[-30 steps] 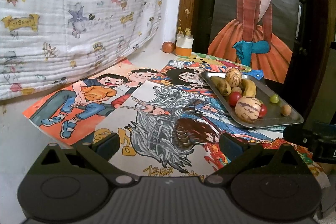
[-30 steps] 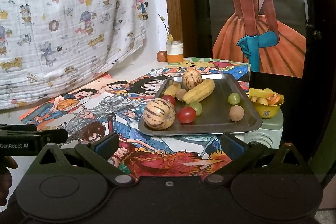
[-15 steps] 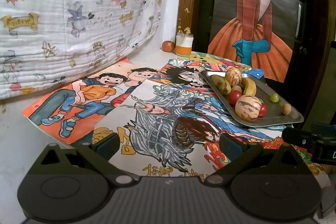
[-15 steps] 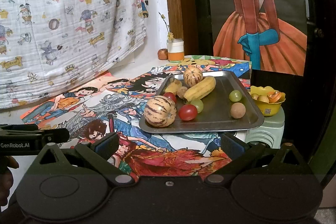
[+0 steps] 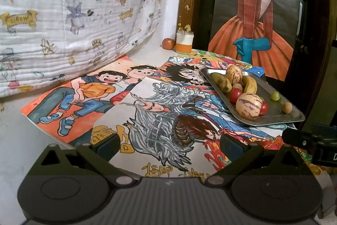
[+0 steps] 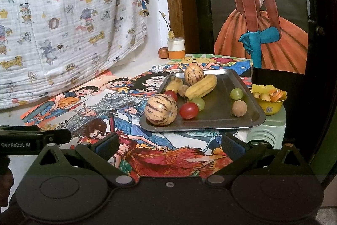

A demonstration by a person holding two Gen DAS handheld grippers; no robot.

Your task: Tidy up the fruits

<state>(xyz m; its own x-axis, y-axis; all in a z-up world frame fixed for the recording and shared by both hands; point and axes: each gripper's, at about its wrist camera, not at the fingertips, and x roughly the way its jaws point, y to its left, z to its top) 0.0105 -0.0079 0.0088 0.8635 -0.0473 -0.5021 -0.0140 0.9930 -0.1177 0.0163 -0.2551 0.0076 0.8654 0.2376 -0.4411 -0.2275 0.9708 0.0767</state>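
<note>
A steel tray (image 6: 223, 119) (image 5: 280, 117) holds two striped melons (image 6: 161, 109) (image 6: 193, 74), bananas (image 6: 201, 85), red tomatoes (image 6: 189, 110), green grapes (image 6: 236, 93) and a brown round fruit (image 6: 239, 108). My right gripper (image 6: 169, 143) is open and empty, just short of the tray's near edge. My left gripper (image 5: 168, 143) is open and empty over the drawings, left of the tray; the near melon (image 5: 249, 105) lies ahead to its right.
Colourful drawings (image 5: 151, 111) cover the table. A yellow bowl of small fruits (image 6: 269, 98) sits on a green stand right of the tray. A white-orange jar (image 6: 176, 49) and a small red fruit (image 6: 163, 52) stand at the back corner. A cloth hangs at left.
My right gripper has moved a little closer to the tray. The left gripper has barely moved. Both stay open.
</note>
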